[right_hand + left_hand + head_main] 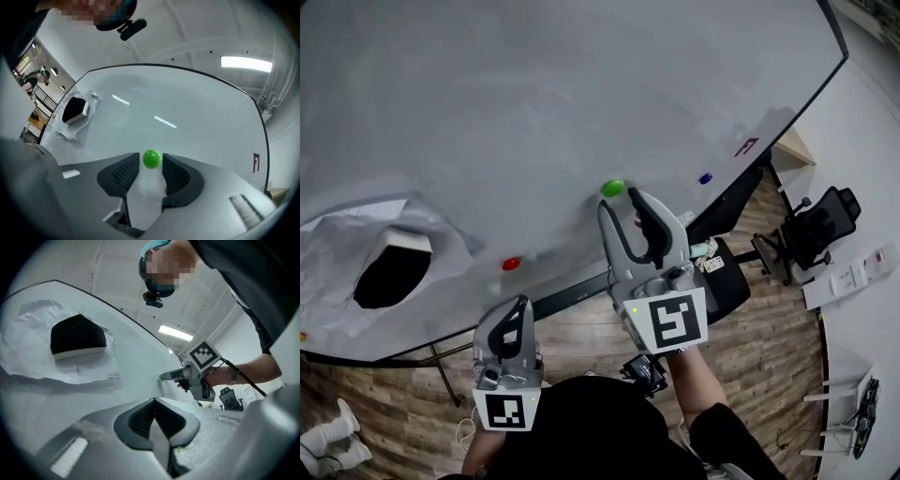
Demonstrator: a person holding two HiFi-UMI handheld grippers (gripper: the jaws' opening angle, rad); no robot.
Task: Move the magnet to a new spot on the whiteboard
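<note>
Between the tips of my right gripper sits the green magnet, stuck to the whiteboard low and right of its middle. My fingers there stand apart, one on each side of the little dome and close to it, but not pressing on it. The magnet clings to the board on its own.

I judge this to be one end of the carry, but the views do not tell me whether it is the pick-up or the set-down. If I am to take the magnet, I must close squarely on the dome and pull it off against its own cling. If it is placed, I must back straight off without clipping it.

My left gripper hangs low by my body, its fingers together on nothing.

On the board there are also a red magnet lower left, a blue magnet to the right and a small red mark near the right edge. At the far left a black eraser rests on a crumpled paper sheet. Below the board I see a wood floor and an office chair.
</note>
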